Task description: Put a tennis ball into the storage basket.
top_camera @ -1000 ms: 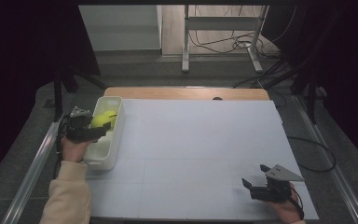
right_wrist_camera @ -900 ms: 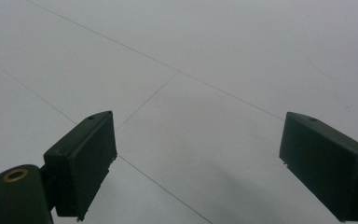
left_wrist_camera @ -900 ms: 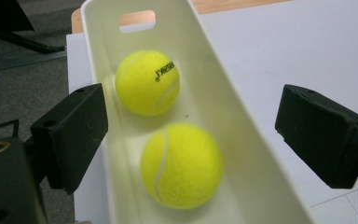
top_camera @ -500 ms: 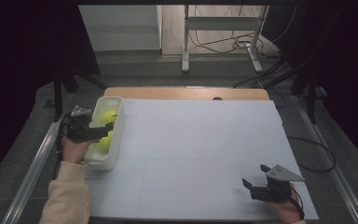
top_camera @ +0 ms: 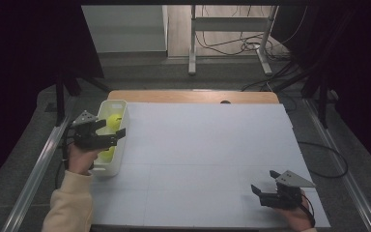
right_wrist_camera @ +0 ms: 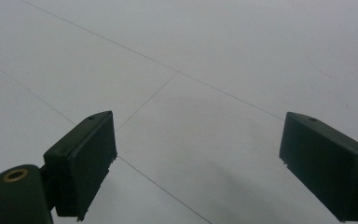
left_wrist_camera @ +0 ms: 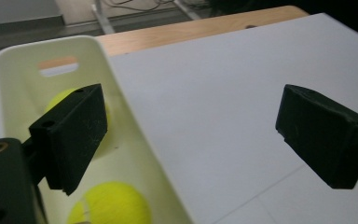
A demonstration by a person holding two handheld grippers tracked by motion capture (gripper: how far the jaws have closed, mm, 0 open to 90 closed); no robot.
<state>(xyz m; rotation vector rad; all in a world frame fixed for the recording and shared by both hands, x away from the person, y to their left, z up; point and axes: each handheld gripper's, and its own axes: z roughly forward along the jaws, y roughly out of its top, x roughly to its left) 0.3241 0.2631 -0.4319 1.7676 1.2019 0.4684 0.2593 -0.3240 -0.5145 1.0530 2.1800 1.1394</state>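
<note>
A white bin [top_camera: 112, 102] stands at the table's left edge with two yellow tennis balls in it, one at the far end [top_camera: 114, 120] and one nearer [top_camera: 107, 154]. My left gripper [top_camera: 110, 129] hovers over the bin, open. Its jaws have just been opening and nothing is between them. In the left gripper view the jaws [left_wrist_camera: 191, 98] straddle the bin's right wall [left_wrist_camera: 135, 140]. One ball [left_wrist_camera: 58, 99] peeks from behind the left jaw and the other [left_wrist_camera: 109, 203] lies below it. My right gripper [top_camera: 264, 182] rests open at the front right, over bare white board [right_wrist_camera: 196, 121].
A white board [top_camera: 203, 154] covers the table, with a strip of wood [top_camera: 193, 95] showing at its far edge. Metal rails run along both sides. A desk frame and cables stand on the floor beyond.
A ball that sat at the left gripper's jaws now lies in the bin. The left gripper has lifted slightly and shifted toward the board. The right gripper has kept still.
</note>
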